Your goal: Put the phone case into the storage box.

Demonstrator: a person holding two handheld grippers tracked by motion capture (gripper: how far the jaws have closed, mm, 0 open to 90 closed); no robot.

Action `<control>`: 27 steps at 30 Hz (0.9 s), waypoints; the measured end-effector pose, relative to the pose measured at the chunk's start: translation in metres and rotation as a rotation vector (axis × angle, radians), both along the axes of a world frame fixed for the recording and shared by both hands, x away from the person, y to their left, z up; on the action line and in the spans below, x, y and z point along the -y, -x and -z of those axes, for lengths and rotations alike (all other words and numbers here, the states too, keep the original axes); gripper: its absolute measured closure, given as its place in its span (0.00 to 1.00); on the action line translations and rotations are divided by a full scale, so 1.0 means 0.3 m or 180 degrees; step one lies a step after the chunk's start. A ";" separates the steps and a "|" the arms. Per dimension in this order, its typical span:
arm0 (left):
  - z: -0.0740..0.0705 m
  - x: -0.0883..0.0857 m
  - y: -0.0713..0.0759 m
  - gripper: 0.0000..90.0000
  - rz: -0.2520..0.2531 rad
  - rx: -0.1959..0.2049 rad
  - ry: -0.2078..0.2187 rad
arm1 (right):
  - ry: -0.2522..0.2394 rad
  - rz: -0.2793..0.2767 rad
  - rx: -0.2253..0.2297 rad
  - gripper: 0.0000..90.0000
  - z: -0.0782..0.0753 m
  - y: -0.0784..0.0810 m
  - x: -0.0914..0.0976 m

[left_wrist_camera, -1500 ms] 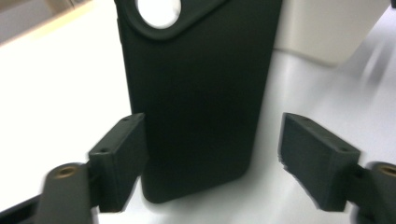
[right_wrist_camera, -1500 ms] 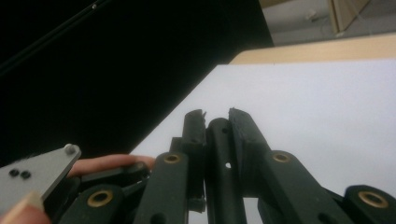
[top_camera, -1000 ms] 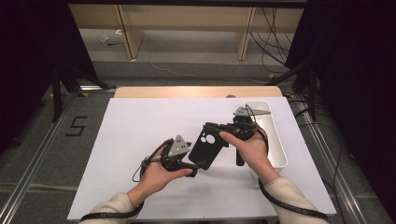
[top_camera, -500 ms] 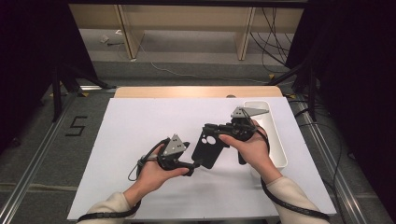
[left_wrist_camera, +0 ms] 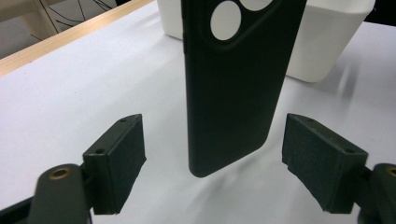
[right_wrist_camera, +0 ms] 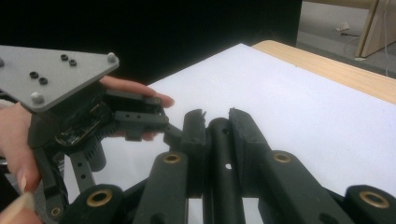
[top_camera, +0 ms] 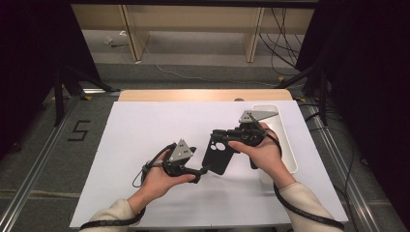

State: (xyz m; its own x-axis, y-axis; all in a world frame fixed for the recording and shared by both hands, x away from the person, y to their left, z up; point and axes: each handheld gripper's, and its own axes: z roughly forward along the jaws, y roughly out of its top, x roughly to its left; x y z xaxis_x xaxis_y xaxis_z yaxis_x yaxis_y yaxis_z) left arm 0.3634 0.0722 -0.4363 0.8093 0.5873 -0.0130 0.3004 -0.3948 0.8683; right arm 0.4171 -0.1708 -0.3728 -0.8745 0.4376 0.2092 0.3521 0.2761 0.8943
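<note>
A black phone case with round camera cut-outs hangs upright just above the white table sheet. My right gripper is shut on its upper end. In the right gripper view the case shows edge-on, pinched between the two pads, with the gripper's tip pointing toward the left hand. My left gripper is open at the case's lower end. In the left gripper view the case stands between the pads, with a gap on each side of my left gripper.
A white rectangular bin stands at the right of the sheet, behind the right hand; its wall is close behind the case. The wooden table edge runs along the far side. The left gripper's body is close to the right jaws.
</note>
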 end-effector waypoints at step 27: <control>0.002 -0.009 -0.003 0.28 0.0133 0.0041 0.0026 | 0.0184 -0.0334 0.0167 0.86 -0.008 0.016 -0.021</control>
State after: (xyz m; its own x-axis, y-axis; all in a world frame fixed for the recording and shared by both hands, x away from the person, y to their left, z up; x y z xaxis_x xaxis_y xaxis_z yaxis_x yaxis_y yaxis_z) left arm 0.3643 0.0749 -0.4370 0.8332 0.5529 -0.0070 0.2725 -0.3996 0.8752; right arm 0.4123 -0.1645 -0.3703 -0.9252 0.3530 0.1389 0.2716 0.3606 0.8923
